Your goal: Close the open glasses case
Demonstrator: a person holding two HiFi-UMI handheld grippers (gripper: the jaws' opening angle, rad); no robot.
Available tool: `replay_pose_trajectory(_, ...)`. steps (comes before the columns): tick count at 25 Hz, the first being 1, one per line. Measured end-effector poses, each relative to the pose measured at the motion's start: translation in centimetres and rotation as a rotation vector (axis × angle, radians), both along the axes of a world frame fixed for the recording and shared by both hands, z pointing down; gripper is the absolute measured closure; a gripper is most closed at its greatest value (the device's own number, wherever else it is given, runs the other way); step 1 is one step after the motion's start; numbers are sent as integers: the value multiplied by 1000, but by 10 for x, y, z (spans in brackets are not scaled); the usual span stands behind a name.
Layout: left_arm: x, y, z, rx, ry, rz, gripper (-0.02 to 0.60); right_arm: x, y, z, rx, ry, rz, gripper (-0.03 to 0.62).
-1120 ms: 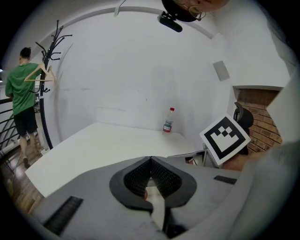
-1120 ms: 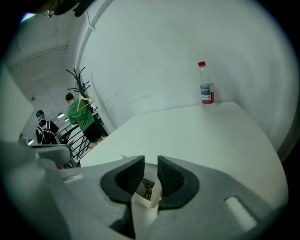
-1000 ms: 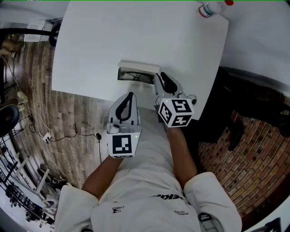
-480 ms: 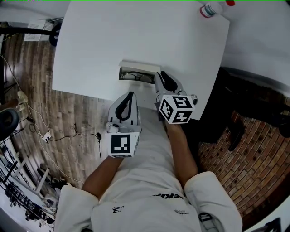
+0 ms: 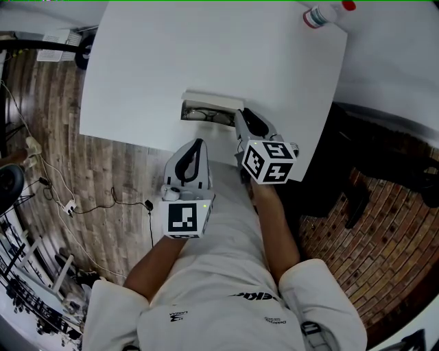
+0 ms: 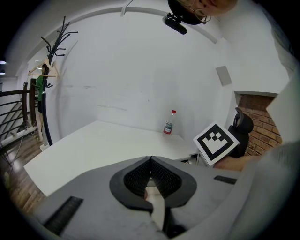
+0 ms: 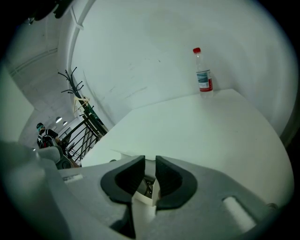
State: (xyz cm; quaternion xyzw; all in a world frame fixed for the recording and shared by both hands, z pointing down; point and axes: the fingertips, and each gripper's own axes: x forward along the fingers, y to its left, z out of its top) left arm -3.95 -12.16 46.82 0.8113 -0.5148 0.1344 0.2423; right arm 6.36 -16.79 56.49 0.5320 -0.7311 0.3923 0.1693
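So the glasses case [image 5: 206,122] sits open near the lower edge of the white worktop [image 5: 206,48], about the middle of the head view. Its lid [image 5: 214,101] is flipped up along the top side and the glasses [image 5: 201,115] are lying inside. The right gripper [image 5: 243,115] is parked at the case's right end with its jaws just a narrow slit apart and nothing pinched between them, as far as I can tell. The left gripper [image 5: 199,142] hangs below the case, off it, with its jaws pressed together at the tips and empty. A bottle [image 5: 321,14] is way off in the upper right corner, not a factor. What worries me is that nothing is bracing the case. If the right jaws shove the lid down toward the person from one end only, the whole case could skid or spin toward the worktop's lower edge instead of folding shut. Also, if a temple arm rides high, the lid could pinch it and not latch. I'd guess the left gripper should steady the base first.
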Motion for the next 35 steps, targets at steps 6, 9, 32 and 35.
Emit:
replay_pose_trajectory(6,0,3,1,17,-2,9,584,-2,2,0,-3,22,-13,531)
replay_pose_trajectory(9,0,5,1,14,-8,13,583,-2,4,0,-7,23,-15,533)
replay_pose_trajectory(32,-3,13,-1,25,-23,7,583,-6,18,2,-19,44,-35,534)
replay_pose_trajectory(35,-2,13,-2,25,-15,7,583,-6,20,3,-21,46,-38,534)
